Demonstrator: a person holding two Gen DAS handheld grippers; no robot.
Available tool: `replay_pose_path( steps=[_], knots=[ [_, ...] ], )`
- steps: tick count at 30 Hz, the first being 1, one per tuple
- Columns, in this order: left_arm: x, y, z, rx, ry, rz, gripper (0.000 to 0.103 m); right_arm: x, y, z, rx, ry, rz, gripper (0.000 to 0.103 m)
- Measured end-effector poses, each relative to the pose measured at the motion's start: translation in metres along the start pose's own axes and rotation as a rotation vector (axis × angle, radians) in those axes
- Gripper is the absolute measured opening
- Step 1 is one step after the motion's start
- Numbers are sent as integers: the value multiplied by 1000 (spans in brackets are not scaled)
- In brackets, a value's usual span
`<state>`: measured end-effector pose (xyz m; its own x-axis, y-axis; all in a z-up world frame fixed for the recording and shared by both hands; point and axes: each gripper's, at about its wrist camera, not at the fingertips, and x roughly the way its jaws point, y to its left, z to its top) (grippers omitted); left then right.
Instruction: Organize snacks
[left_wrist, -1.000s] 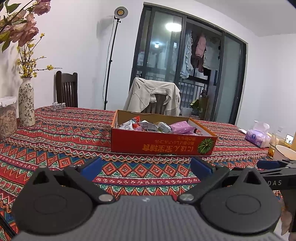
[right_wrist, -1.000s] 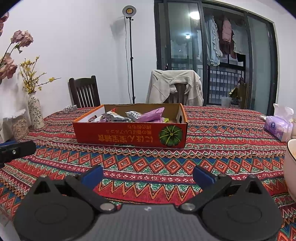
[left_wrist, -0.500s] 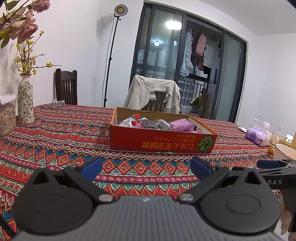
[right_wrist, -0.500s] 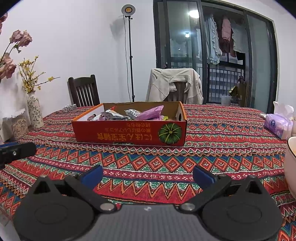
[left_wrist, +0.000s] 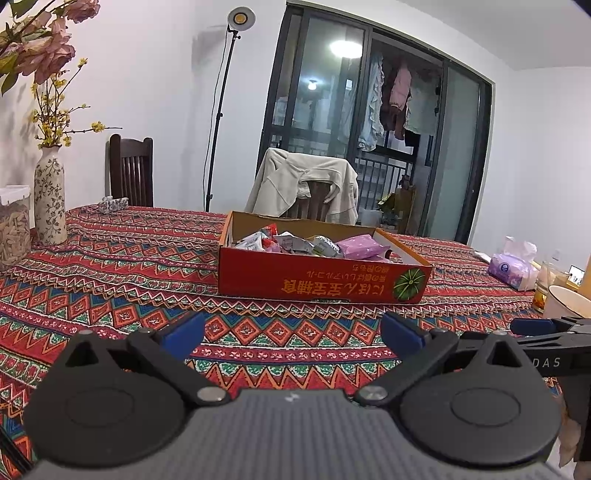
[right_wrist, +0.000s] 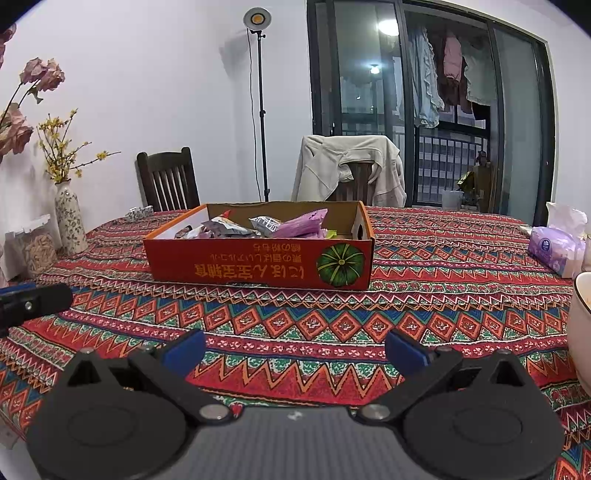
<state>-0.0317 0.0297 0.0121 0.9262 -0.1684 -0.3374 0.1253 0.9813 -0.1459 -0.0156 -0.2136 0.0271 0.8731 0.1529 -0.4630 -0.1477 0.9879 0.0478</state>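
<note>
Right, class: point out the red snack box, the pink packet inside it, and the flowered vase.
red snack box (right_wrist: 258, 267): right wrist view, on its printed front wall.
pink packet (right_wrist: 303, 226): right wrist view, middle of the wrapper.
flowered vase (left_wrist: 50, 201): left wrist view, on its body.

A shallow red cardboard box (right_wrist: 258, 264) with yellow upside-down lettering and a green pumpkin picture stands open-topped on the patterned desk. Inside lies a loose heap of crinkled snack packets (right_wrist: 236, 229), silvery and white, with a pink-purple wrapper (left_wrist: 364, 246) resting on top.
</note>
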Motion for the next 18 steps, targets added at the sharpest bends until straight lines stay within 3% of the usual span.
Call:
replay_pose_path(
  steps=[18],
  knots=[
    [1, 0, -1, -7, 9, -2, 103, 0, 0, 0, -1, 2, 0, 103]
  ],
)
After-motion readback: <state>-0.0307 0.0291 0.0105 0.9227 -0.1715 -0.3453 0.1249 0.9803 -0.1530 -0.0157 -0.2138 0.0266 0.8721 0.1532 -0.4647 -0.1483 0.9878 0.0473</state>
